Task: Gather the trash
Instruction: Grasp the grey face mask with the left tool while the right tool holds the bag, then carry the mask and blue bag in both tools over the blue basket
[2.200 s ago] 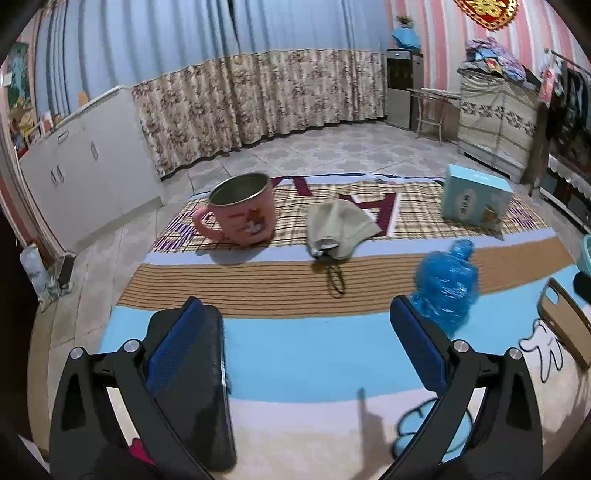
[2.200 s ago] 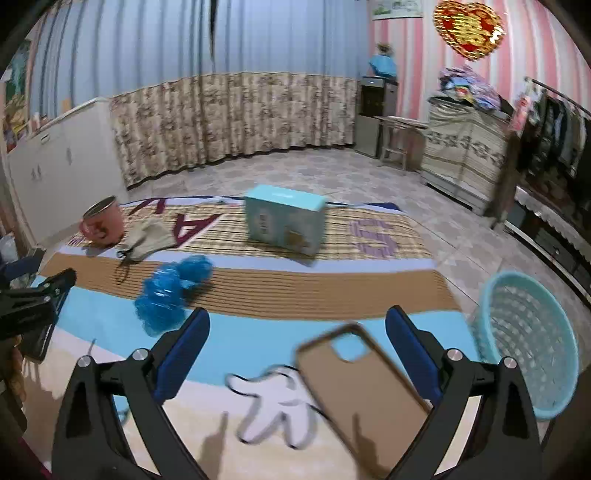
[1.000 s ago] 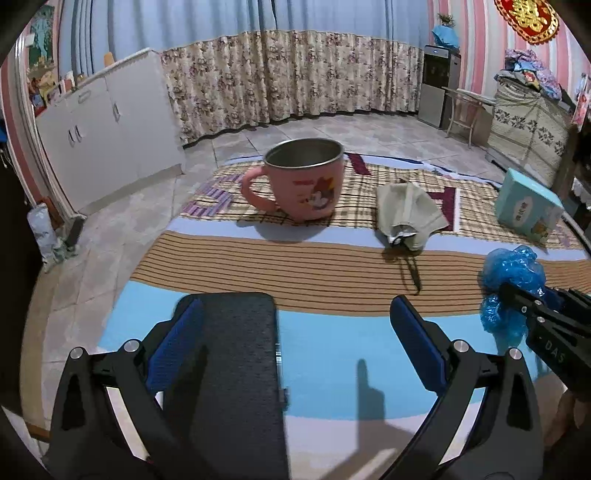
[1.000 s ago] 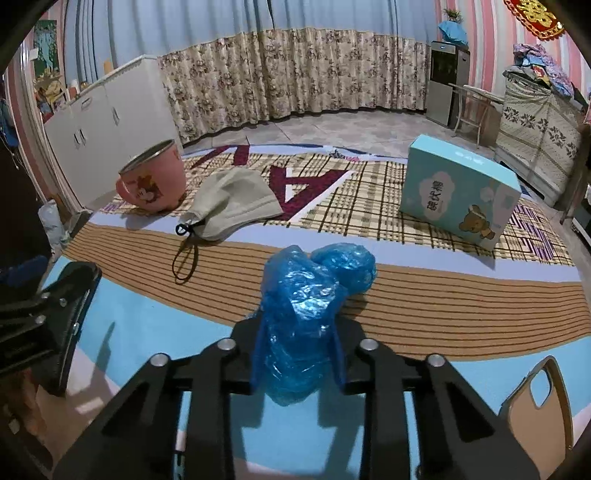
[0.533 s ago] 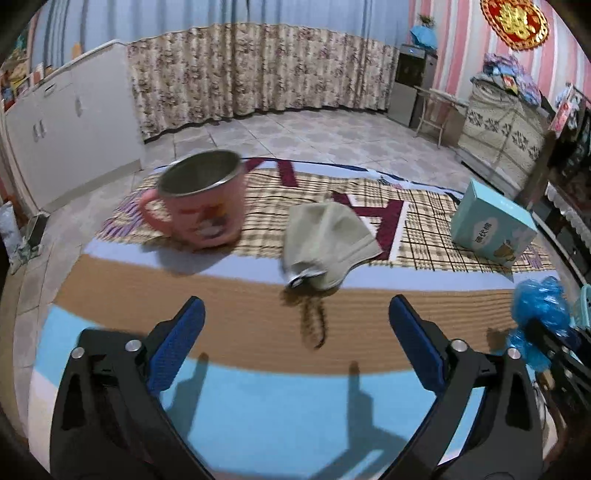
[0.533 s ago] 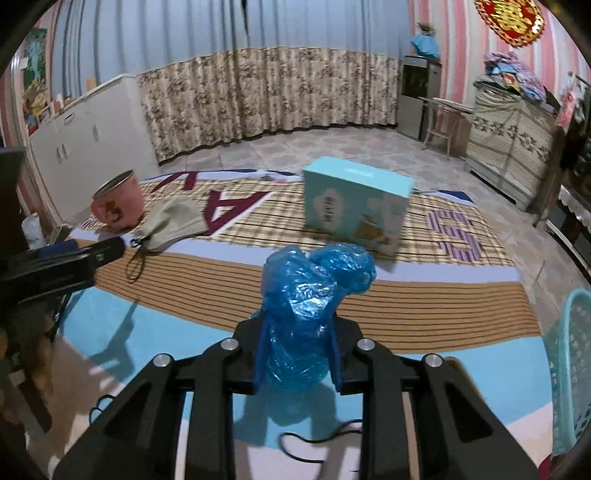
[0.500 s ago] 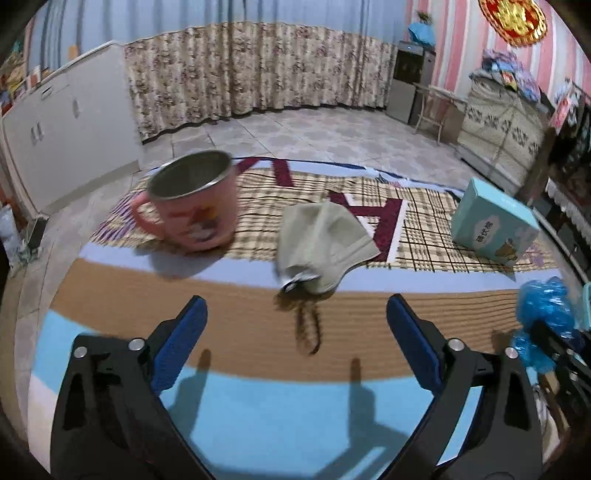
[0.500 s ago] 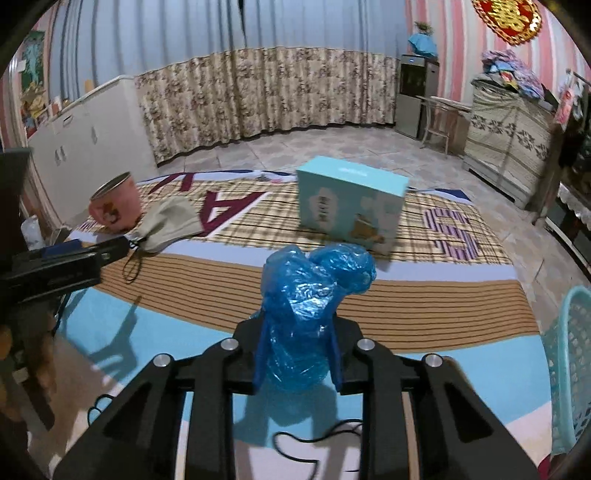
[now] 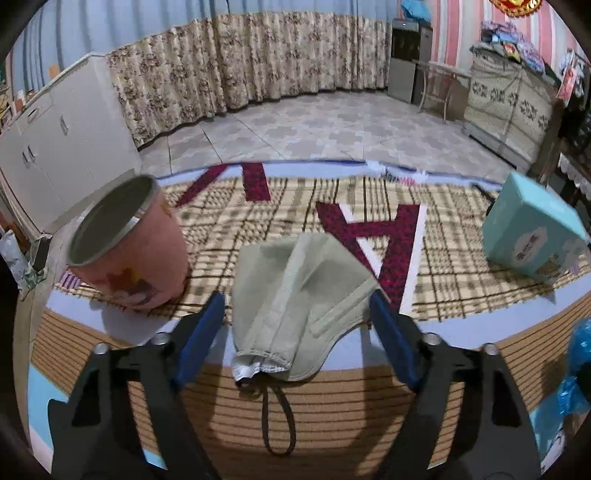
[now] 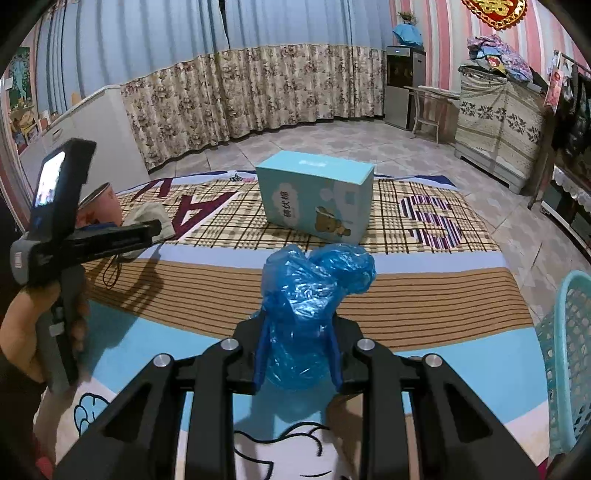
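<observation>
Tiled floor (image 10: 332, 144); floral curtain (image 10: 258, 92) below blue drapes; white cabinets (image 9: 55, 147) left; pink-striped wall (image 10: 443, 33), covered furniture (image 10: 498, 122) right.

A pink cup (image 9: 129, 251) and teal box (image 10: 316, 197) stand on the mat (image 10: 424, 295).

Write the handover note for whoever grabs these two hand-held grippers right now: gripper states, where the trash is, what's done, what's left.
Right hand-held gripper: shut on the crumpled blue plastic bag, held above the mat.
Left hand-held gripper: jaws closing around the grey face mask, which lies on the mat between the pads; not gripped yet.
Turquoise basket: at the right edge of the right wrist view, beside the mat.
Pink cup sits left of the mask, blue box further back on the mat.
Done: bag picked up.
Left: grip the mask; likely drop both items into the basket.
</observation>
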A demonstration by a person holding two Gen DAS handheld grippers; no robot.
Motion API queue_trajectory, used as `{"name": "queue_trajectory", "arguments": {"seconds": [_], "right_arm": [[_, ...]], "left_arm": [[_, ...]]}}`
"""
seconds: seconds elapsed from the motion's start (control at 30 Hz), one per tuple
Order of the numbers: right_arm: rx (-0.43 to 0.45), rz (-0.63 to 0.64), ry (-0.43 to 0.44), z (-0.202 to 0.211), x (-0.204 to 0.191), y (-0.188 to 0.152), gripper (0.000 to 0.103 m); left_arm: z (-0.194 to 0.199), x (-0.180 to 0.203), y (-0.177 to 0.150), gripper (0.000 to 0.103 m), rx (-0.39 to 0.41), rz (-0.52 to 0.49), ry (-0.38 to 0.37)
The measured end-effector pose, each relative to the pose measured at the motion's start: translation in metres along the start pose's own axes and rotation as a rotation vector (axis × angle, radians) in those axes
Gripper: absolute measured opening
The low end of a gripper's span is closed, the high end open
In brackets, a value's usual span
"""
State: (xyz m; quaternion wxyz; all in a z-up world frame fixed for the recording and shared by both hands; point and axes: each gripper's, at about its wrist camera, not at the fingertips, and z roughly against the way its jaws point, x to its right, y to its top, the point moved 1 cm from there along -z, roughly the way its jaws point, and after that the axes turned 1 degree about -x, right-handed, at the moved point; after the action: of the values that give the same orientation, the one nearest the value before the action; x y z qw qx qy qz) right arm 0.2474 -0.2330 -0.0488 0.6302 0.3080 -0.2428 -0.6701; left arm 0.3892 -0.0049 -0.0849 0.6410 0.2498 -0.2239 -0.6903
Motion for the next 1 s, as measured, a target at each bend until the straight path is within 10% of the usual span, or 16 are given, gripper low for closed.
{"name": "queue_trajectory", "arguments": {"seconds": [0.4,1.0], "right_arm": [[0.019,-0.018,0.005,0.006,0.005,0.0,0.027],[0.063,-0.023,-0.096,0.096,0.07,-0.03,0.027]], "left_arm": [[0.005,-0.002,-0.008,0.024,-0.023,-0.001,-0.04],[0.119,0.048,-0.071,0.021,0.07,-0.069,-0.067]]}}
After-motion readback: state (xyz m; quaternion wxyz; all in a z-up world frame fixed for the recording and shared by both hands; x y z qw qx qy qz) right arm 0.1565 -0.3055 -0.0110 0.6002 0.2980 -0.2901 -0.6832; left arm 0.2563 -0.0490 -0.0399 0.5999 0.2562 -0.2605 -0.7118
